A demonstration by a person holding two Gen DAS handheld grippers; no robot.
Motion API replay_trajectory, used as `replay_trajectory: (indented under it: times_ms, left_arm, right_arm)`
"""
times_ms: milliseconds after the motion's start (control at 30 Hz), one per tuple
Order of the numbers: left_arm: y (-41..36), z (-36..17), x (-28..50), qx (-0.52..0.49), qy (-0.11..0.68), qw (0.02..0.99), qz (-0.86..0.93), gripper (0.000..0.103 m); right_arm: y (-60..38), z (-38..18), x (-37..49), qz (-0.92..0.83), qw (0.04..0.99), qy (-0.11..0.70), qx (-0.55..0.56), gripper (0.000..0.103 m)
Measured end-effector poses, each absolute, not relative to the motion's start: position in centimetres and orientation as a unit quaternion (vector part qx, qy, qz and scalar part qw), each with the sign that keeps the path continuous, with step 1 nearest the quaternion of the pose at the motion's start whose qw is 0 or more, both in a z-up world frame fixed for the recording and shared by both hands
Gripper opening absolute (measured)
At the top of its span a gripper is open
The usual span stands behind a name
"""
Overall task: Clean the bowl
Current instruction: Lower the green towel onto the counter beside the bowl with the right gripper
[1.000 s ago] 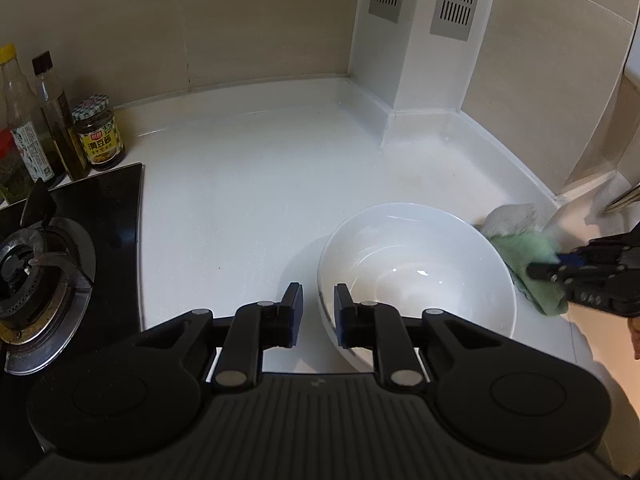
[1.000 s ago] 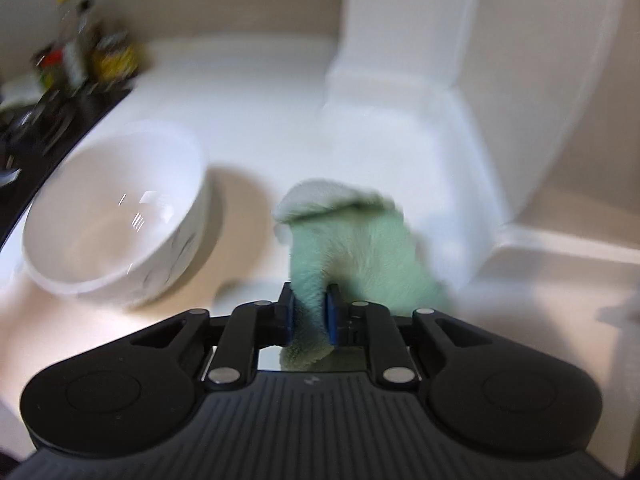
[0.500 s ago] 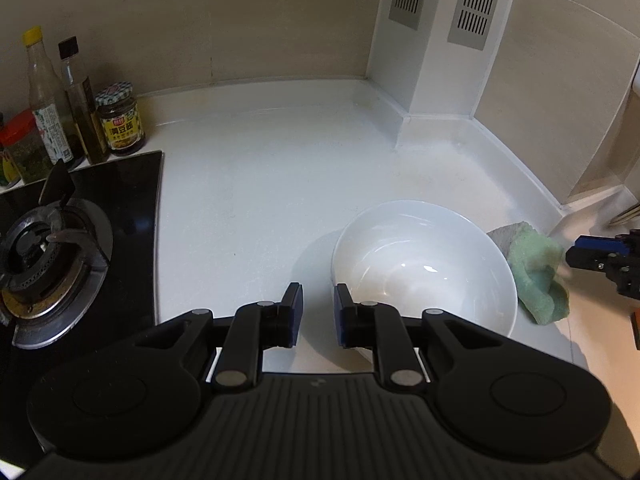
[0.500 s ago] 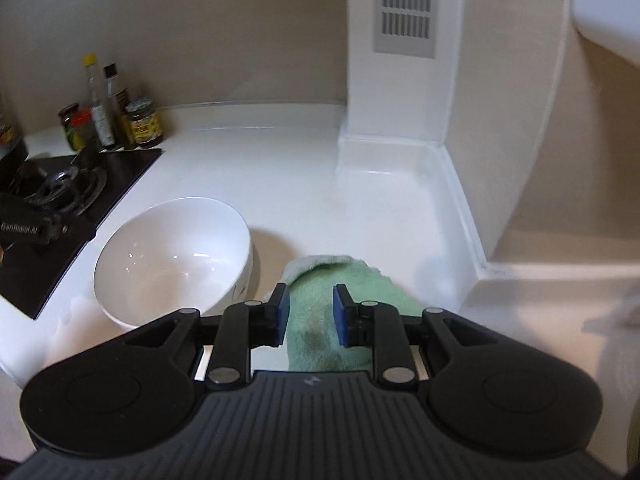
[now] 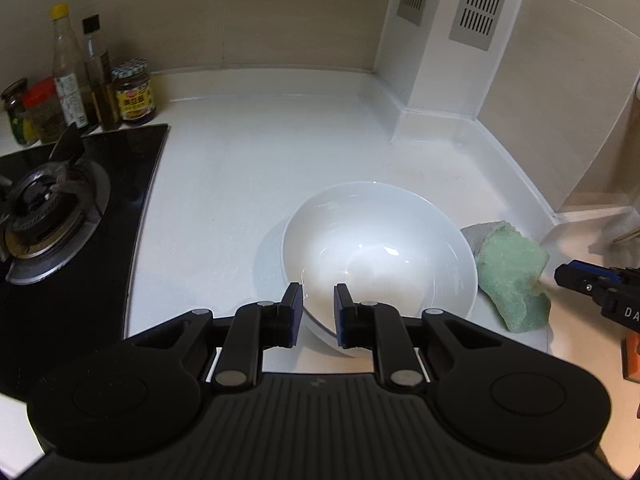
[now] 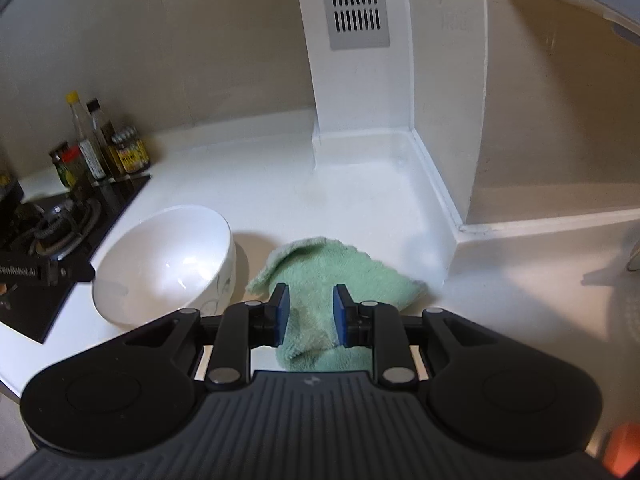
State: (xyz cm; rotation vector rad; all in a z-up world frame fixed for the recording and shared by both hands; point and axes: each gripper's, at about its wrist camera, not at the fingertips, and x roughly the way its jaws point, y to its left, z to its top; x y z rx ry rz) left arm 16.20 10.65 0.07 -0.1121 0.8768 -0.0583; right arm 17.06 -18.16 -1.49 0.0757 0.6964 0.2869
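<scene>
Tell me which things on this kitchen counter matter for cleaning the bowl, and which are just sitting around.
For the job:
- white bowl
- green cloth lying beside it

Just lying about:
- gas burner
- tall bottles and sauce jars by the wall

Bare white countertop (image 5: 256, 176) stretches open behind the bowl (image 5: 380, 256), hemmed by a stove (image 5: 48, 216) and 5 condiment containers (image 5: 84, 92) left, a vented column (image 5: 436, 40) right.
</scene>
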Motion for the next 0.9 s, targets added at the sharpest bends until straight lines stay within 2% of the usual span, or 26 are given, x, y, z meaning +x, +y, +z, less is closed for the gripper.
replay_trajectory:
  times_ms: [100,167,367,700,900]
  left_arm:
    - [10.1,0.4,15.0,-0.035,0.413,0.91,-0.016,0.019]
    - [10.0,0.5,14.5,-0.034,0.41,0.911,-0.019,0.023]
    - [9.3,0.8,12.8,-0.023,0.405,0.912,-0.052,0.023]
    - [10.2,0.2,8.2,-0.092,0.385,0.916,-0.065,0.022]
    - [9.6,0.8,5.6,-0.086,0.363,0.927,-0.034,0.023]
  right_arm:
    - [-18.1,-2.0,16.8,0.142,0.927,0.347,0.032,0.02]
    - [-18.0,-2.0,15.8,0.141,0.928,0.344,0.03,0.02]
    - [-17.4,-1.2,12.6,0.116,0.935,0.333,0.033,0.02]
    - [-15.8,0.0,8.6,0.101,0.94,0.326,-0.001,0.02]
    - [-15.5,0.6,6.9,0.116,0.941,0.317,-0.018,0.02]
